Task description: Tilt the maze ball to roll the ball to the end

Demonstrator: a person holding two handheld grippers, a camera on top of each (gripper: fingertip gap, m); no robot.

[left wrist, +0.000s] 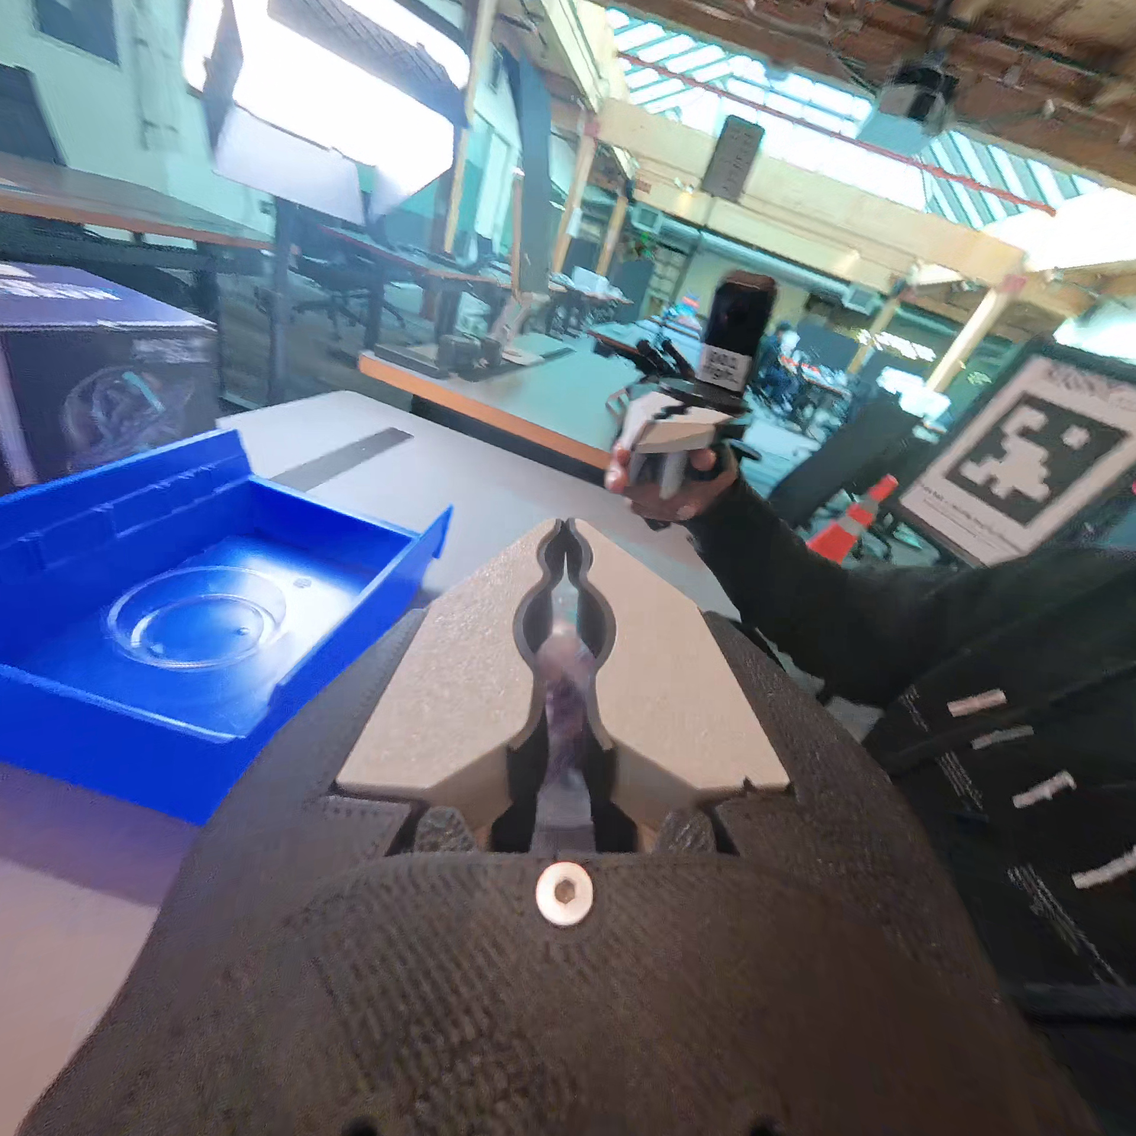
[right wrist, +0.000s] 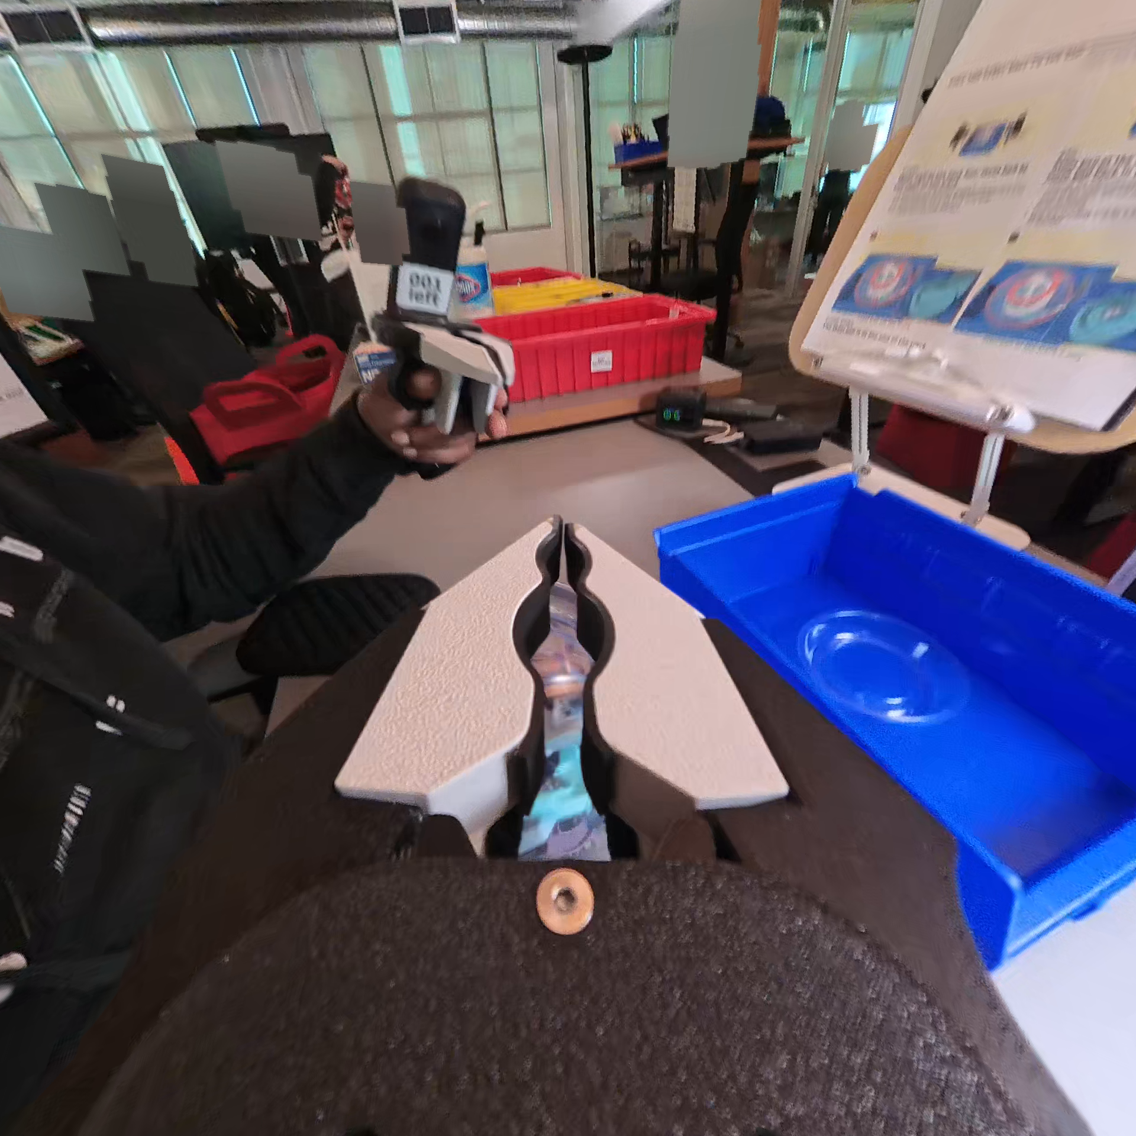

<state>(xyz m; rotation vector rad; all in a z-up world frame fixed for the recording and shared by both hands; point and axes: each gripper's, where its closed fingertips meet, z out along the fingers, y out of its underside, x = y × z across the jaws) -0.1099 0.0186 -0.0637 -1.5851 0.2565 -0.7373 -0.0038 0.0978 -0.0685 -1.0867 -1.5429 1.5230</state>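
A small white sticker point(right wrist: 425, 289) with writing sits on the black handle of the left gripper point(right wrist: 470, 393), and another one point(left wrist: 723, 364) sits on the right gripper point(left wrist: 661, 458). A white tub point(right wrist: 473, 289) behind has a brand label. A board point(left wrist: 1039, 458) shows a black-and-white block pattern, and a tilted board point(right wrist: 996, 246) holds blurry printed pages.

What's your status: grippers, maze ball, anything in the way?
Left gripper shut, empty, raised. Right gripper shut, empty, raised. Maze ball not clearly in view; only a clear round stand sits in the blue bin. Nothing blocking the bin.
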